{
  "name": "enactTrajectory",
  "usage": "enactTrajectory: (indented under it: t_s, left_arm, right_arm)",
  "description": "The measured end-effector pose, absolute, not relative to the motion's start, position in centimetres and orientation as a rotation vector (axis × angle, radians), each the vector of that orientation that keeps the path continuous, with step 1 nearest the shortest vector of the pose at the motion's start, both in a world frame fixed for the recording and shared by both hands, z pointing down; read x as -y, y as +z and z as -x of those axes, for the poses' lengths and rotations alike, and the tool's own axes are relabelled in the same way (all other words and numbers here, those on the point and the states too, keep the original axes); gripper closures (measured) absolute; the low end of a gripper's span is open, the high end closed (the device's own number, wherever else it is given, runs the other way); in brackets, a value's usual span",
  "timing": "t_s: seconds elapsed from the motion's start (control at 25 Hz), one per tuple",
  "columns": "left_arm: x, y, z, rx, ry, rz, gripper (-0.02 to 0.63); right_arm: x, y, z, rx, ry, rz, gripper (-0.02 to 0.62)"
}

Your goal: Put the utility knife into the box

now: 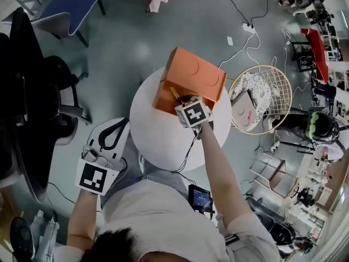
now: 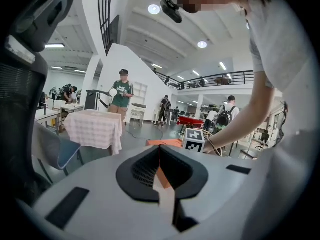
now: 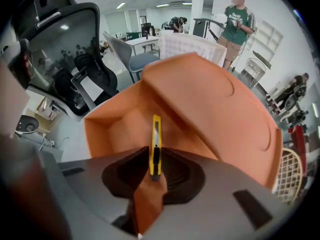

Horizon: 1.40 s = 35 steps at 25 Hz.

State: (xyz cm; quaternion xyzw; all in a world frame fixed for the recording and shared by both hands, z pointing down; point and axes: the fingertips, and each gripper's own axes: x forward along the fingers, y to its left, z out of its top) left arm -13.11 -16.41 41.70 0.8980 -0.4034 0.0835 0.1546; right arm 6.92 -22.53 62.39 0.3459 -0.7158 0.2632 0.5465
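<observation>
Between the jaws of the right tool [image 3: 156, 170], which are clamped on its near end, sits the one yellow knife [image 3: 156, 136], its far end reaching over the inside of the open box [image 3: 215, 109]; whether it touches the box I cannot tell. The single orange box, lid flap raised, stands on the one round white desk [image 1: 155, 138]. Off the desk's left edge, the left tool [image 2: 159, 166] has its jaws pressed together, with nothing between them. Two tools in all.
</observation>
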Motion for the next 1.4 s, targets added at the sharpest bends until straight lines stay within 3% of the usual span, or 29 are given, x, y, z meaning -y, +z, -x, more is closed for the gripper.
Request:
enactTrajectory:
  t_s: [0.24,0.44,0.6,0.8,1.24,1.4]
  left_arm:
    - [17.0,42.7,14.3,1.153,0.255,-2.563,0.595]
    - [16.8,42.7,13.1,1.067,0.252,-2.597,0.595]
    - [16.8,43.1,11.1,0.987,0.247,-2.64,0.595]
    - [16.0,42.5,8.1,0.865,0.259,-2.704,0.595]
    - [9.8,41.3,3.2,0.659,0.345,-2.835,0.596]
    - [5.9,39.4,1.1,0.602,0.274,-2.904,0.597]
  right_arm:
    - [23.0,62.4,-6.4,1.679,0.56,-0.859,0.525]
    - [22.4,55.0,-4.0,1.873,0.402,-0.952,0.525]
    - [15.0,52.3,-1.9,2.068,0.614,-0.856,0.525]
    - [5.5,60.0,-5.0,1.795,0.935,-0.933,0.525]
    - [4.0,56.3,-4.6,1.997,0.913,-1.268,0.5]
    - [3.1,47.1,-4.1,2.33,0.774,-1.481,0.586]
